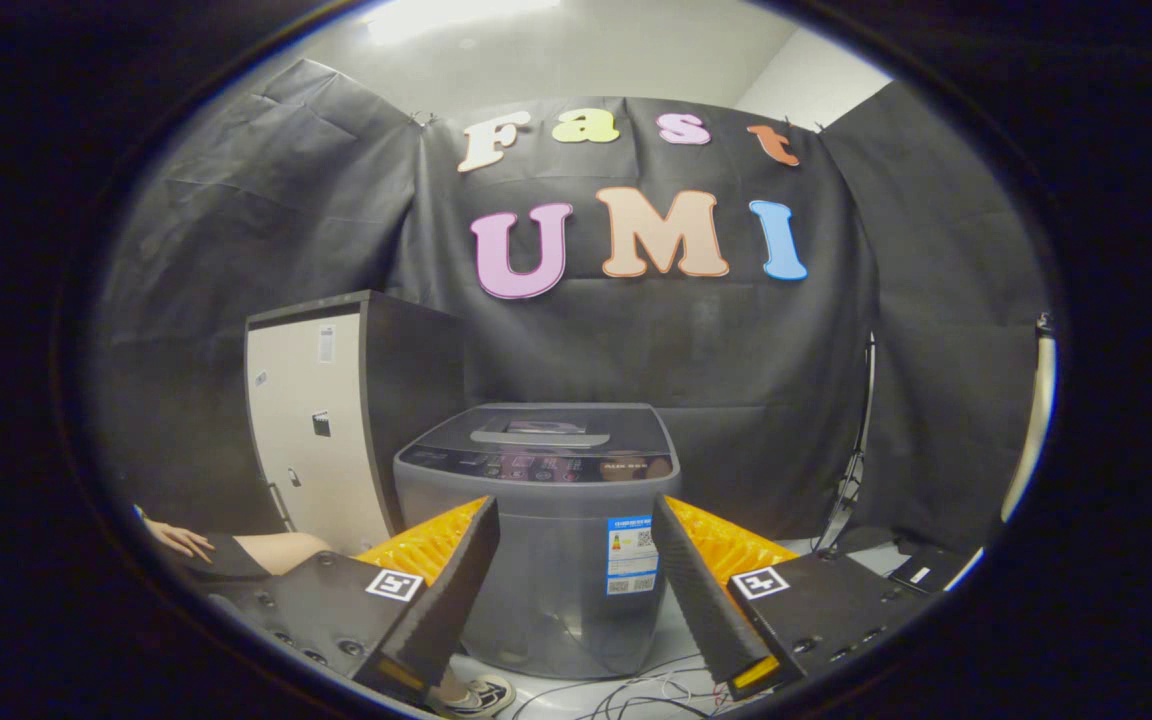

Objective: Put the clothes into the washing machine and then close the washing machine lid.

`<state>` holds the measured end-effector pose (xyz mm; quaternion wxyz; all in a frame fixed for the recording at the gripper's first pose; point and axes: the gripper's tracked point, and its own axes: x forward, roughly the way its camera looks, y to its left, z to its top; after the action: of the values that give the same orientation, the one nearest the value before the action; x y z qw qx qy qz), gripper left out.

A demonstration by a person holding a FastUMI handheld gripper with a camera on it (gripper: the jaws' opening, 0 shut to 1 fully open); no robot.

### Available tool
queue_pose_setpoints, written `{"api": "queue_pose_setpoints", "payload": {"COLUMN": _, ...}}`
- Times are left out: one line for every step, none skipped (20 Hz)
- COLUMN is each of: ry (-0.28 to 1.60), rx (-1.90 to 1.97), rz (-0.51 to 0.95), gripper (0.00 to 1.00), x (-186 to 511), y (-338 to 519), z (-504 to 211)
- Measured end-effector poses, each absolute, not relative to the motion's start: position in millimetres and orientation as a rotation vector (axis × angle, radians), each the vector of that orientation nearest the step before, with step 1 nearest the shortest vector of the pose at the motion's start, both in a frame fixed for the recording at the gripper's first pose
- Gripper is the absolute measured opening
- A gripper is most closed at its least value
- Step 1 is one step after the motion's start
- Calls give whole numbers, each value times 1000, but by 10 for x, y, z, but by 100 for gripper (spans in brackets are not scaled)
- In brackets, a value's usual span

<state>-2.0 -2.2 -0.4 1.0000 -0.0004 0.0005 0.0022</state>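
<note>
Claw [574, 520] spread empty, level, facing the closed washing machine [546, 500].

Cloth-walled recording booth [736, 380], washing machine [546, 520], cabinet [321, 430]

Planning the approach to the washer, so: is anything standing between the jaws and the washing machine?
Nothing visible does. The gripper is open and holds nothing, and the washing machine stands straight ahead, framed between the jaws. Its lid lies down on top. The cabinet stands off to one side, and cables lie on the floor at the machine's foot.
</note>
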Motion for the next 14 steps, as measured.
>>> {"api": "queue_pose_setpoints", "payload": {"ry": 1, "rx": -1, "rz": 4, "gripper": 96, "x": -24, "y": -15, "z": -8}}
{"api": "queue_pose_setpoints", "payload": {"ry": 1, "rx": -1, "rz": 4, "gripper": 96, "x": -24, "y": -14, "z": -6}}
{"api": "queue_pose_setpoints", "payload": {"ry": 1, "rx": -1, "rz": 4, "gripper": 96, "x": -22, "y": -14, "z": -10}}
{"api": "queue_pose_setpoints", "payload": {"ry": 1, "rx": -1, "rz": 4, "gripper": 96, "x": -20, "y": -14, "z": -6}}
{"api": "queue_pose_setpoints", "payload": {"ry": 1, "rx": -1, "rz": 4, "gripper": 96, "x": -22, "y": -16, "z": 2}}
{"api": "queue_pose_setpoints", "payload": {"ry": 1, "rx": -1, "rz": 4, "gripper": 96, "x": -18, "y": -18, "z": -1}}
{"api": "queue_pose_setpoints", "payload": {"ry": 2, "rx": -1, "rz": 4, "gripper": 96, "x": -22, "y": -16, "z": -8}}
{"api": "queue_pose_setpoints", "payload": {"ry": 2, "rx": -1, "rz": 4, "gripper": 96, "x": -18, "y": -16, "z": -8}}
{"api": "queue_pose_setpoints", "payload": {"ry": 2, "rx": -1, "rz": 4, "gripper": 96, "x": -21, "y": -15, "z": -9}}
{"api": "queue_pose_setpoints", "payload": {"ry": 2, "rx": -1, "rz": 4, "gripper": 96, "x": -18, "y": -19, "z": -5}}
{"api": "queue_pose_setpoints", "payload": {"ry": 2, "rx": -1, "rz": 4, "gripper": 96, "x": -18, "y": -19, "z": 0}}
{"api": "queue_pose_setpoints", "payload": {"ry": 2, "rx": -1, "rz": 4, "gripper": 96, "x": -19, "y": -10, "z": -8}}
{"api": "queue_pose_setpoints", "payload": {"ry": 2, "rx": -1, "rz": 4, "gripper": 96, "x": -18, "y": -15, "z": -8}}
{"api": "queue_pose_setpoints", "payload": {"ry": 2, "rx": -1, "rz": 4, "gripper": 96, "x": -20, "y": -15, "z": -3}}
